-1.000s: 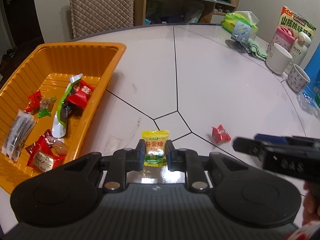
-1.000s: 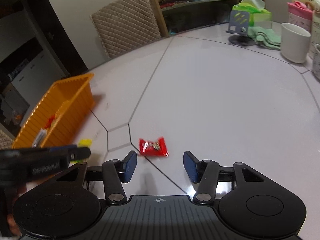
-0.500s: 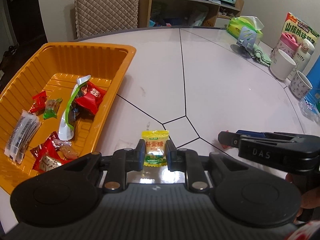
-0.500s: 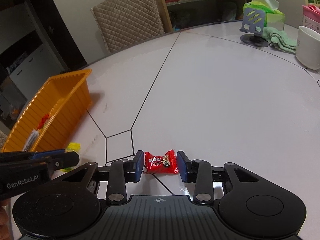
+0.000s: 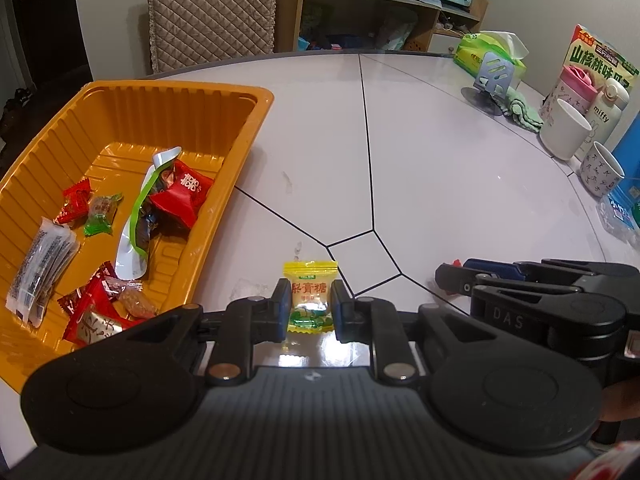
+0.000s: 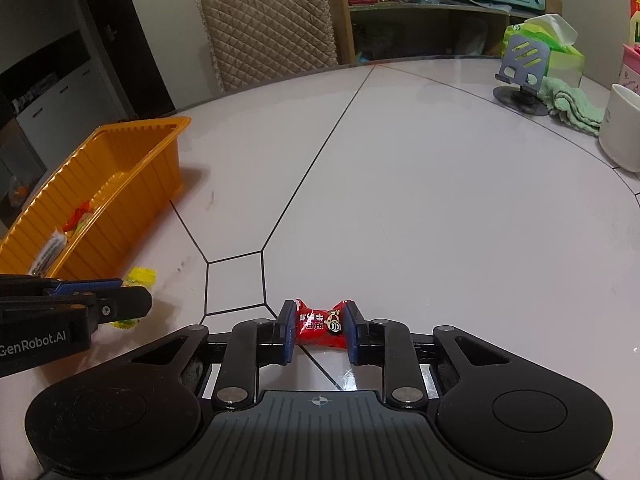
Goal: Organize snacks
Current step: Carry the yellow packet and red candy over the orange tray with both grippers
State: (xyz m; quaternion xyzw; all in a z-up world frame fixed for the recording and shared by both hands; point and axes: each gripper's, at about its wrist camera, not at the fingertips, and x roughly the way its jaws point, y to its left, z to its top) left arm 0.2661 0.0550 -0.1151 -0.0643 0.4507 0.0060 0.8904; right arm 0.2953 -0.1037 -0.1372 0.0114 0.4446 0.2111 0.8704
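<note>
The right gripper (image 6: 317, 330) has just closed on the red candy (image 6: 320, 326); the left gripper (image 5: 308, 310) still pinches the yellow candy (image 5: 310, 298) — both seem ready for the orange tray (image 5: 244, 136), upper left.

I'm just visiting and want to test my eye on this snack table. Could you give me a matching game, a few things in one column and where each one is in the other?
Things:
1. yellow candy
2. red candy
3. silver-and-green wrapper
4. white mug

Places:
A. lying in the orange tray
B. pinched by the right gripper
C. standing on the table's far right side
D. pinched by the left gripper

Pairs: 1-D, 2-B, 3-A, 4-C
</note>
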